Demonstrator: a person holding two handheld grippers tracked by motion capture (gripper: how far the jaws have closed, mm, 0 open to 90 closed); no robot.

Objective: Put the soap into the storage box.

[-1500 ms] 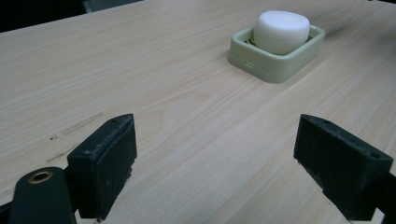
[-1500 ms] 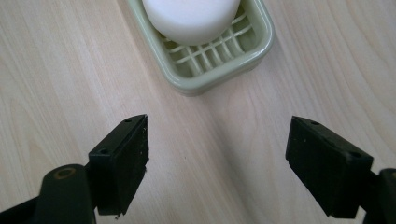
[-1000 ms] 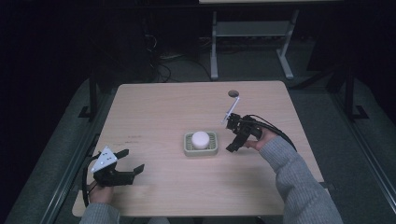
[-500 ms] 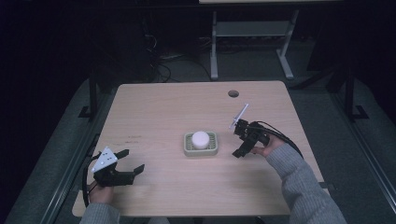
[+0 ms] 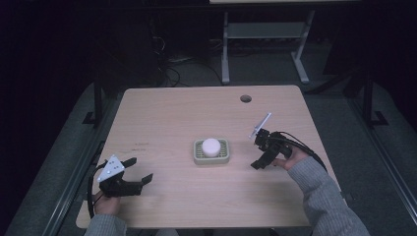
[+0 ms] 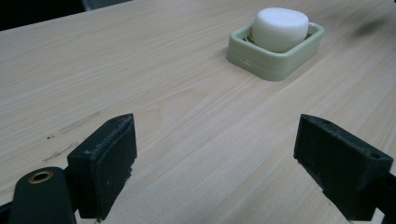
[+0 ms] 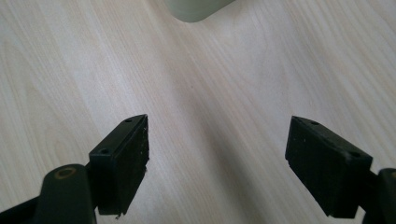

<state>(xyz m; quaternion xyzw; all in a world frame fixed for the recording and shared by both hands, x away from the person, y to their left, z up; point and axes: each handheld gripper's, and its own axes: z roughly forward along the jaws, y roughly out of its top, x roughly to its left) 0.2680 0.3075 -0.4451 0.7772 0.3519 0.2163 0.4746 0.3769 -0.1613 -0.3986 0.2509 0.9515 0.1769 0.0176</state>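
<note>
From the high view I see the wooden table (image 5: 167,118) spread under both my tools, with the green dish (image 5: 211,152) near its middle and the white round block (image 5: 211,146) sitting inside it; my right gripper (image 5: 258,152) hangs just to the right of the dish with its jaws spread wide over bare wood, gripping nothing, and its own view catches one corner of the dish at the top edge. My left gripper (image 5: 140,172) rests low at the near left corner, well apart from the dish, jaws likewise gaping and empty; its view looks across the boards at the dish and block.
</note>
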